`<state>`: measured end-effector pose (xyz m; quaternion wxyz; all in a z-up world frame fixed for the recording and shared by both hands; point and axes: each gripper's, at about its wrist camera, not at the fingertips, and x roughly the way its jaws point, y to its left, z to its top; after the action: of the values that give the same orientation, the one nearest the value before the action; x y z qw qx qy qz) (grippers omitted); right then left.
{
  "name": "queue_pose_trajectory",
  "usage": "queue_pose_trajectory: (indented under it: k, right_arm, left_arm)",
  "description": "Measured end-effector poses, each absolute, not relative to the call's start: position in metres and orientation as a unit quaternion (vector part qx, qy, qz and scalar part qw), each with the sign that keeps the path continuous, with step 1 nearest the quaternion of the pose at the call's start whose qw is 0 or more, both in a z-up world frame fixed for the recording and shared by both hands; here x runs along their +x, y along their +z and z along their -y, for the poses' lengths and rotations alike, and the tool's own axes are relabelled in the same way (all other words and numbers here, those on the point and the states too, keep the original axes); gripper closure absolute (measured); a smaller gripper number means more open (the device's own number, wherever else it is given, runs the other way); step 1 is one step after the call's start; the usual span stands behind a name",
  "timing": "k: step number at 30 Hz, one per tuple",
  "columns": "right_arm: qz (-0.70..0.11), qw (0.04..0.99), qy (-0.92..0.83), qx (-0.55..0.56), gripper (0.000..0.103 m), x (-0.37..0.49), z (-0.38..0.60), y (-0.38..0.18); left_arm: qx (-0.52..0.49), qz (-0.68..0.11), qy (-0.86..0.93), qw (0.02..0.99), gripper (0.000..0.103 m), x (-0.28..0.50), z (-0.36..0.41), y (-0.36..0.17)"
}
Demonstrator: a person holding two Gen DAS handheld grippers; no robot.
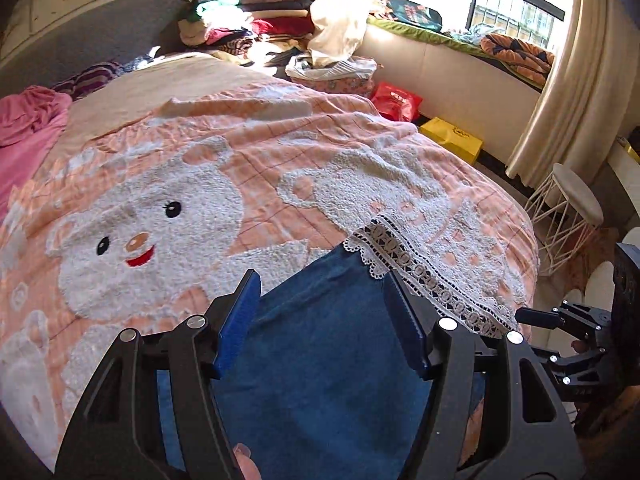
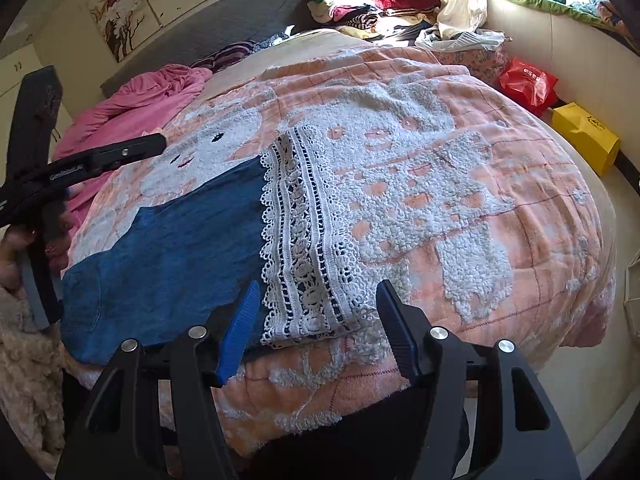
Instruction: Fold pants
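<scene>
Blue denim pants point(image 2: 168, 240) with a white lace hem point(image 2: 304, 248) lie flat on the near part of a peach blanket point(image 2: 500, 184) covering the bed. The left gripper point(image 1: 320, 312) hovers over the denim with jaws spread, holding nothing. The right gripper point(image 2: 316, 320) hovers spread-jawed at the near end of the lace hem, empty too.
</scene>
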<state>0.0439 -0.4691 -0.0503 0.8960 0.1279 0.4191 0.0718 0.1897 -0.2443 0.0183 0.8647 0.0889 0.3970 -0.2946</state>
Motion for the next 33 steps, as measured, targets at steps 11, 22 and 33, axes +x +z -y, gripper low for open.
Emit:
queue_pose_trajectory:
  k: [11,22,33]
  right_arm:
    - [-0.440,0.882,0.071,0.154,0.044,0.059,0.474,-0.066]
    - [-0.452,0.870,0.099,0.171,0.059,0.070,0.472,-0.076]
    - [-0.424,0.875,0.132,0.191,0.074,0.067,0.467,-0.071]
  left_arm:
    - [0.100,-0.463,-0.365,0.802,0.047,0.255,0.300,-0.035]
    - [0.098,-0.501,-0.407,0.757,0.073,0.267,0.315,-0.067]
    - [0.107,-0.488,-0.385,0.776,0.082,0.255,0.319,-0.068]
